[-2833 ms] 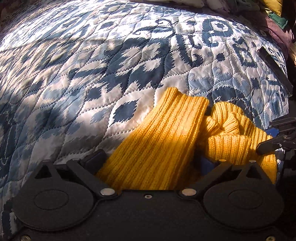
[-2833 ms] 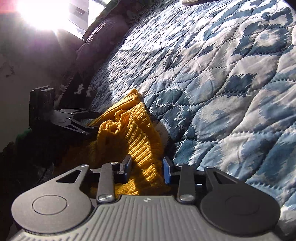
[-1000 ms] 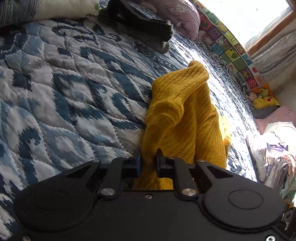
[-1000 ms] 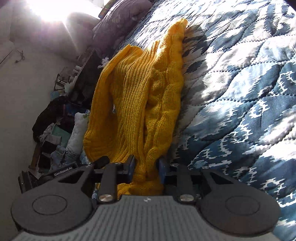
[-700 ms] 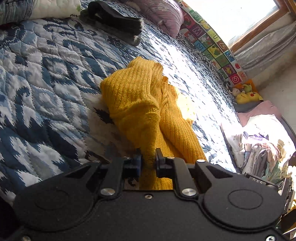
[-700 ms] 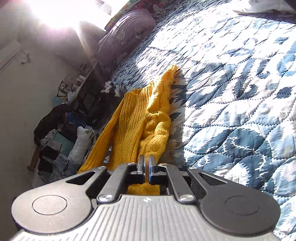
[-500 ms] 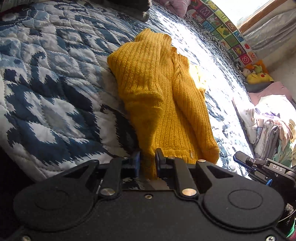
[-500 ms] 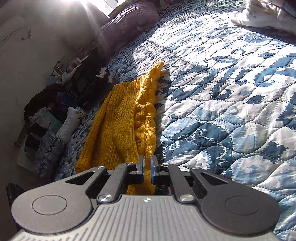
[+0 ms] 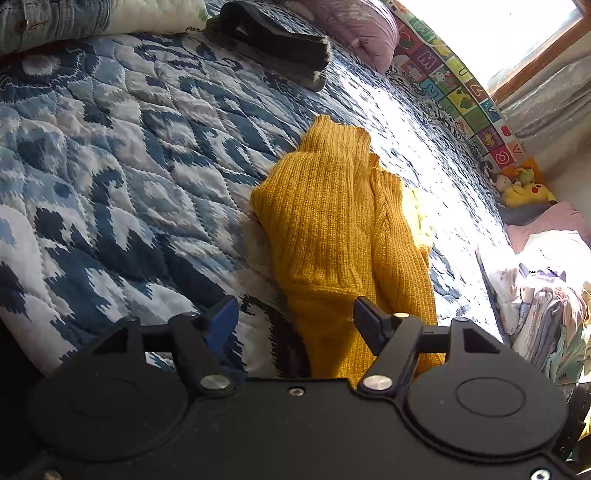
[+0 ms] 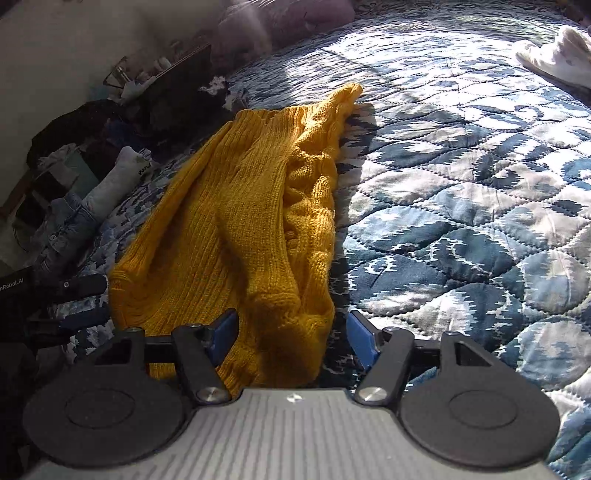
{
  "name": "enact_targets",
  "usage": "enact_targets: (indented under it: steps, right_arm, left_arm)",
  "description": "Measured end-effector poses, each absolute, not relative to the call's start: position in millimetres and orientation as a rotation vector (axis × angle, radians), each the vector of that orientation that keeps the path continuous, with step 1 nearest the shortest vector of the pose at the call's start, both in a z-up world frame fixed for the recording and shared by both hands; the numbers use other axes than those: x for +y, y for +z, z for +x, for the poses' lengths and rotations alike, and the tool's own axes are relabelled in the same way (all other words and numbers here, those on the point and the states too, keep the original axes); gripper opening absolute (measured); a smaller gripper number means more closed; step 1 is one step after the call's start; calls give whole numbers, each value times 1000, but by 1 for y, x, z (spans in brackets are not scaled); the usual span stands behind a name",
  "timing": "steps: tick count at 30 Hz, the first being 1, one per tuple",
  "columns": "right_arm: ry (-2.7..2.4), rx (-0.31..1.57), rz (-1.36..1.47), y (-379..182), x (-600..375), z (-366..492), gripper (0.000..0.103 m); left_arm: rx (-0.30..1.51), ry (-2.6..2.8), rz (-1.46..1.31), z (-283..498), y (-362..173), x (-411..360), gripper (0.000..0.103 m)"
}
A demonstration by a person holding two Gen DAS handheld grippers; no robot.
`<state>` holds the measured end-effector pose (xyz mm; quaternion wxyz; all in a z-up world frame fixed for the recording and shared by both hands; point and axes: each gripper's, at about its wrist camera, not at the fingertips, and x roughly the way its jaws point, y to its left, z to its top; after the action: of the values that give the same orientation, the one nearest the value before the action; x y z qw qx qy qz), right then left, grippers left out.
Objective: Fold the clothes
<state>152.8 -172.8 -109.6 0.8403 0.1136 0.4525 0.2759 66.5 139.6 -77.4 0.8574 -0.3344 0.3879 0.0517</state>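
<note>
A mustard-yellow knitted sweater (image 9: 332, 229) lies stretched out on the blue-and-white quilted bedspread (image 9: 110, 155), partly bunched lengthwise. My left gripper (image 9: 295, 325) stands open at the sweater's near hem, the knit lying between its spread fingers without being pinched. In the right wrist view the same sweater (image 10: 236, 206) runs away from me, and my right gripper (image 10: 291, 332) is open over its near end. The left gripper's body (image 10: 48, 295) shows at the far left edge there.
Dark folded garments (image 9: 273, 40) and a lilac pillow (image 9: 354, 26) lie at the bed's far side. Piles of clothes (image 9: 546, 295) sit beside the bed, with a plush toy (image 9: 524, 188) by the wall. Jeans (image 10: 62, 221) and a white garment (image 10: 554, 55) lie nearby.
Both grippers held the sweater, dragged it out flat along the bed, then opened and let go. The sweater now lies loose on the quilt.
</note>
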Motion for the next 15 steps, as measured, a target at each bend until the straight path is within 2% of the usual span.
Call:
enact_targets:
  steps: [3,4,5,6,7,10,15]
  right_arm:
    - [564,931,181,-113,-167,146,49]
    - [557,917,183,-115,-168,145,32]
    - [553,914,197,-117,-169,145,24]
    - [539,909,225,-119,-173,146,21]
    - [529,900,241,-120,-177,146,14]
    - [506,866,260,-114,-193,145,12]
    - [500,882,275,-96,-224,129,11]
  left_arm:
    - [854,87,-604,84,-89,125,73]
    - [859,79,-595,87,-93,123,73]
    - [861,77,-582,91,-97,120,72]
    - [863,75,-569,94,-101,117,62]
    - [857,65,-557,97,-105,114,39]
    - [834,62,-537,93,-103,106,21]
    - [837,-24,-590,73,-91,100,15]
